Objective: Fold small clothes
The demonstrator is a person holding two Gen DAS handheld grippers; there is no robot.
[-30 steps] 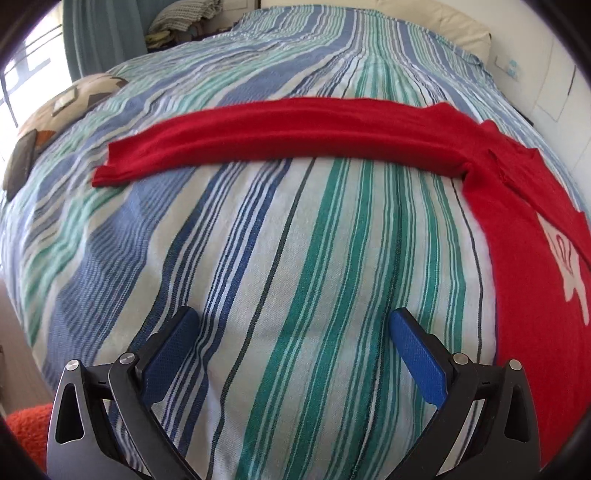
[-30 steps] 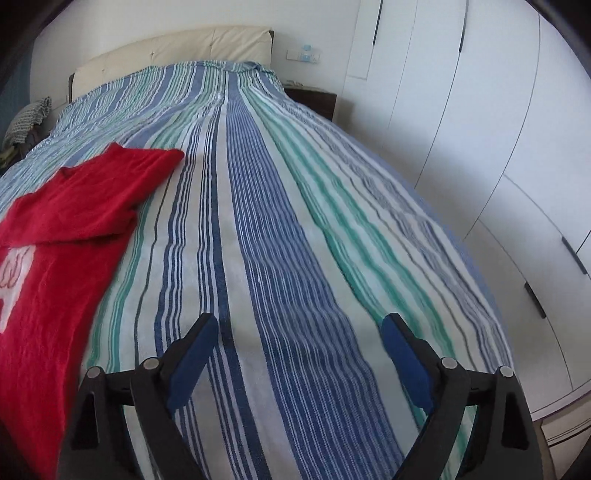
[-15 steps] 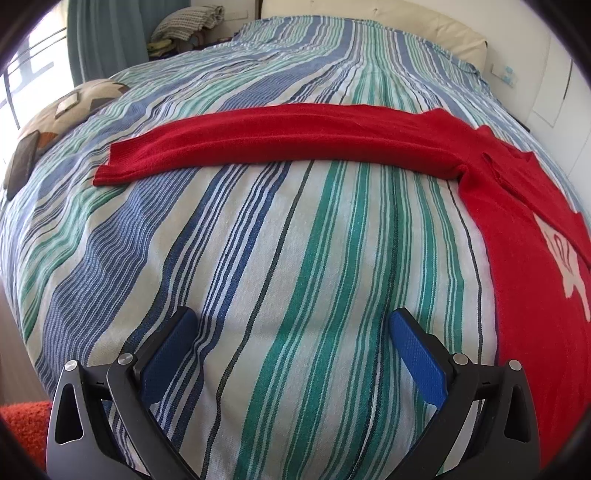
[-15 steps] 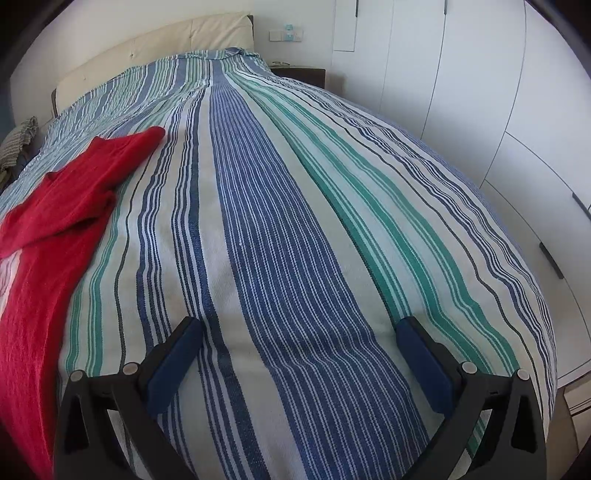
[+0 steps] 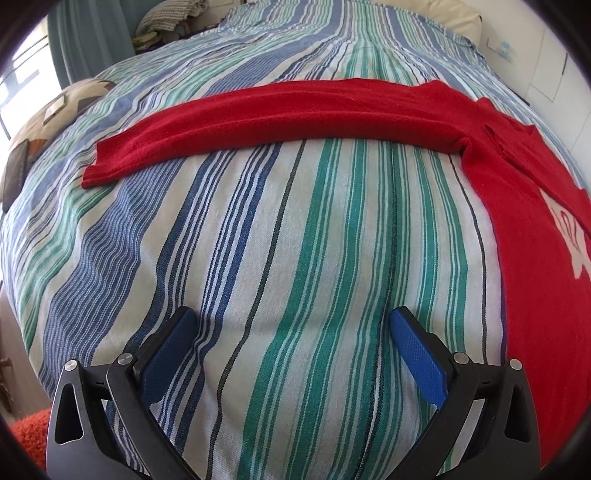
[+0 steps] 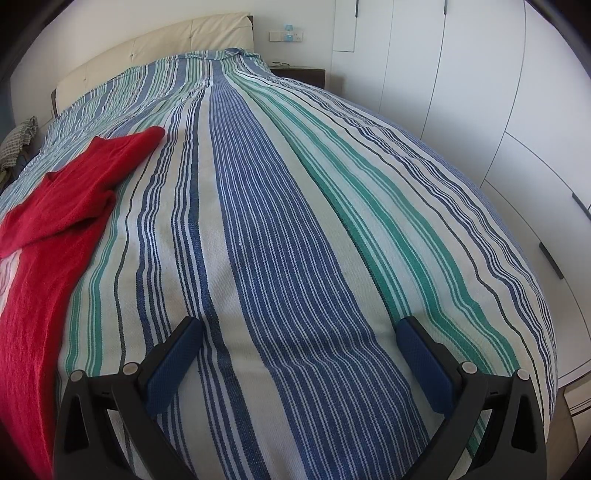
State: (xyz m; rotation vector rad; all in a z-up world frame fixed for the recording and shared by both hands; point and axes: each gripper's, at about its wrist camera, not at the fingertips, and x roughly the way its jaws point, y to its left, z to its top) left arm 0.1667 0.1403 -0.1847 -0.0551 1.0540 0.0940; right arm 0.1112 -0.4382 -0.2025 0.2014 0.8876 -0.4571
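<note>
A red long-sleeved sweater lies flat on the striped bed cover. Its body with a white print is at the right of the left wrist view. One sleeve stretches straight out to the left across the bed. My left gripper is open and empty over bare cover, below the sleeve. In the right wrist view the sweater is at the left edge, its other sleeve lying folded in. My right gripper is open and empty over bare cover, right of the sweater.
A patterned cushion lies at the bed's left edge, with curtains and piled cloth behind. A cream headboard, a dark nightstand and white wardrobe doors bound the right side. An orange rug is on the floor.
Both grippers have stayed open and empty. The left view has shifted slightly, the sleeve now sitting a little lower. The right view has swung, showing more bed length and the wardrobe.
</note>
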